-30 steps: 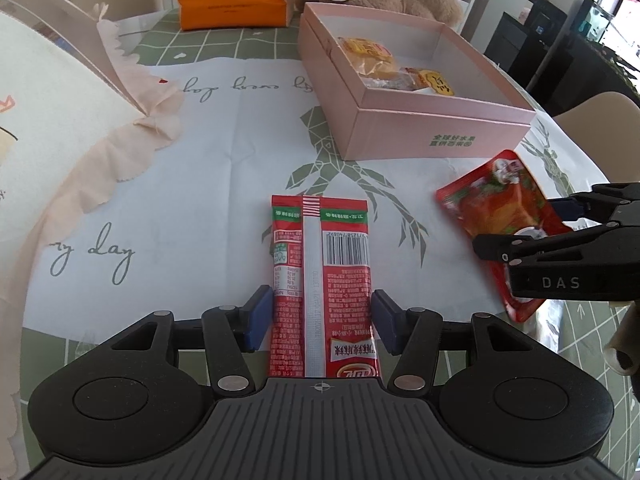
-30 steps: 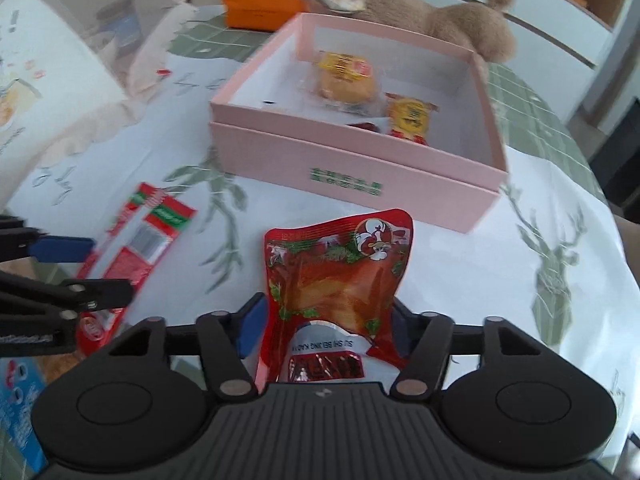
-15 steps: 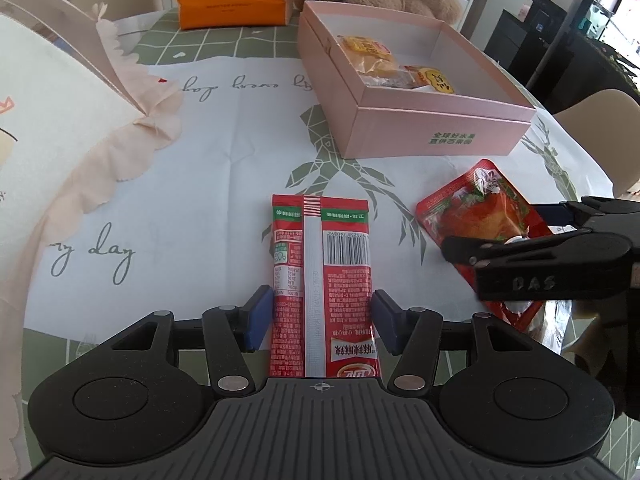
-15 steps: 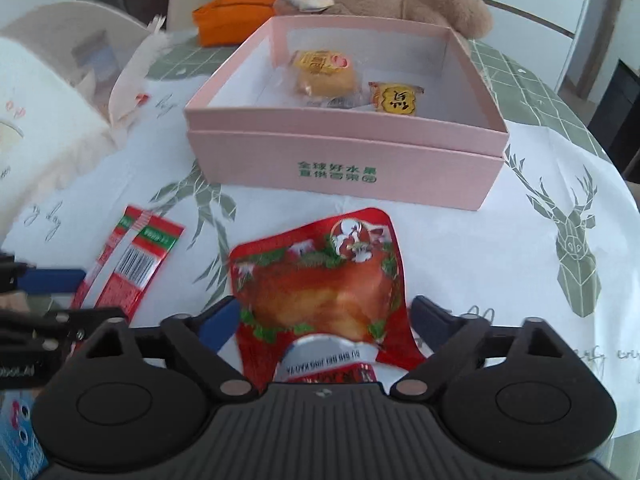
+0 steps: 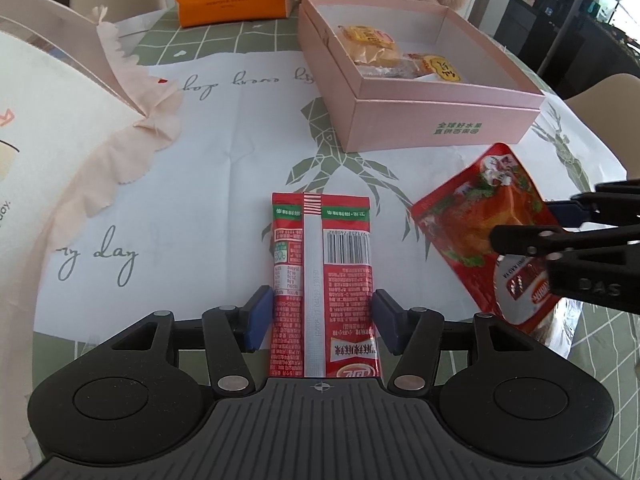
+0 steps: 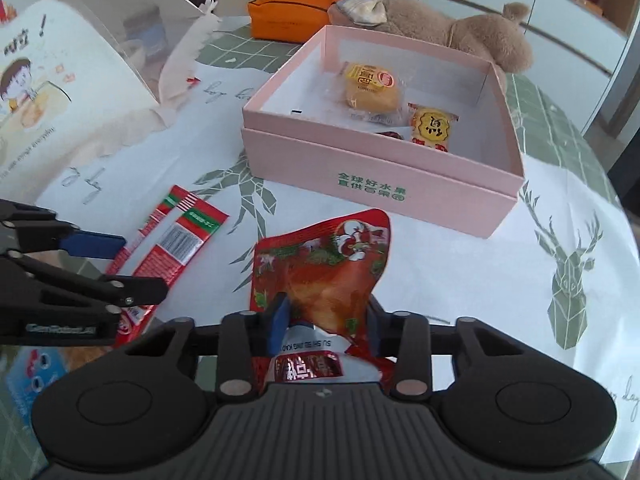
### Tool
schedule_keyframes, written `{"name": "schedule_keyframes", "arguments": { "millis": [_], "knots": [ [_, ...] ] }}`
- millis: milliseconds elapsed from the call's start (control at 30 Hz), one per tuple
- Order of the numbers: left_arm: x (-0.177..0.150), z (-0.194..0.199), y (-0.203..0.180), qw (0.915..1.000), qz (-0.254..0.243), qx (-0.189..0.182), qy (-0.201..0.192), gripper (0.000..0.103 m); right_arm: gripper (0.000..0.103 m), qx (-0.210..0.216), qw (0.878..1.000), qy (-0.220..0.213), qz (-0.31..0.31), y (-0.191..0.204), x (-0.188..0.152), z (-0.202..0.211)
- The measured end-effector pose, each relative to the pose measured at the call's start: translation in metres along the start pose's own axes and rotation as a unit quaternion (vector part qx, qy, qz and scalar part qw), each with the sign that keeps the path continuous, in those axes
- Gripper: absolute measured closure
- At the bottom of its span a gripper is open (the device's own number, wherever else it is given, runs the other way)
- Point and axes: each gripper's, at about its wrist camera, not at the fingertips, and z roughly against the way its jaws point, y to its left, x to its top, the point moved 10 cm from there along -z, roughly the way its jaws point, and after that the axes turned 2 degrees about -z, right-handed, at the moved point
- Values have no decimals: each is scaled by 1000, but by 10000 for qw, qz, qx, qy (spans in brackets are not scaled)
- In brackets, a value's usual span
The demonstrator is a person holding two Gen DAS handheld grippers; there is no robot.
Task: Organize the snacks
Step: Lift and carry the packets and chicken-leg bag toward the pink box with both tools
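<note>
Our right claw (image 6: 325, 318) pinches a glossy red foil chicken pouch (image 6: 322, 276), crumpled and lifted; our left claw (image 5: 322, 316) grips a long red flat-lying snack sachet (image 5: 322, 280) near the tabletop's (image 5: 224, 184) front edge.

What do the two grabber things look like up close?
Both the left gripper and right gripper are matte black plastic with ribbed bodies, round side discs, silver rivets on jointed links and blue finger pads. Raised lettering marks their sides. No cables or sleeves show.

red pouch (image 6: 320, 272): lower end hidden behind right gripper (image 6: 324, 316) body. long red packet (image 6: 168, 248): near end covered by left gripper (image 6: 120, 264). blue packet (image 6: 36, 368) blurred, cut by frame edge.
</note>
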Motion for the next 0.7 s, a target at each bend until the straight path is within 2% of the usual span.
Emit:
{"name": "schedule_keyframes", "arguments": {
  "millis": [100,200,267,333,433,567,600,633,700],
  "knots": [
    [2,1,1,9997,198,-126,6,50,71,132,9998,10,-141,-6,-2,6],
    [3,3,-4,9977,382,-554,-24,54,74,249,9995,-49,-163,-7,-7,13],
    [10,8,-9,9979,361,-531,-57,55,77,380,9989,-132,-229,-8,-8,21],
    [26,21,-13,9977,323,-519,-282,55,80,490,9983,-196,-231,-9,-7,28],
    [56,45,-21,9963,238,-511,-647,55,81,519,9981,-276,-184,-13,-5,33],
    [83,61,-24,9946,213,-474,-894,55,78,572,9978,-282,-173,-17,-6,32],
    [84,61,-23,9946,287,-482,-870,55,73,560,9979,-288,-149,-17,-7,31],
    [83,59,-23,9947,356,-488,-827,55,61,511,9982,-299,-125,-19,-9,30],
    [73,51,-23,9955,441,-488,-680,55,51,321,9987,-382,-82,-25,-13,31]
  ]
}}
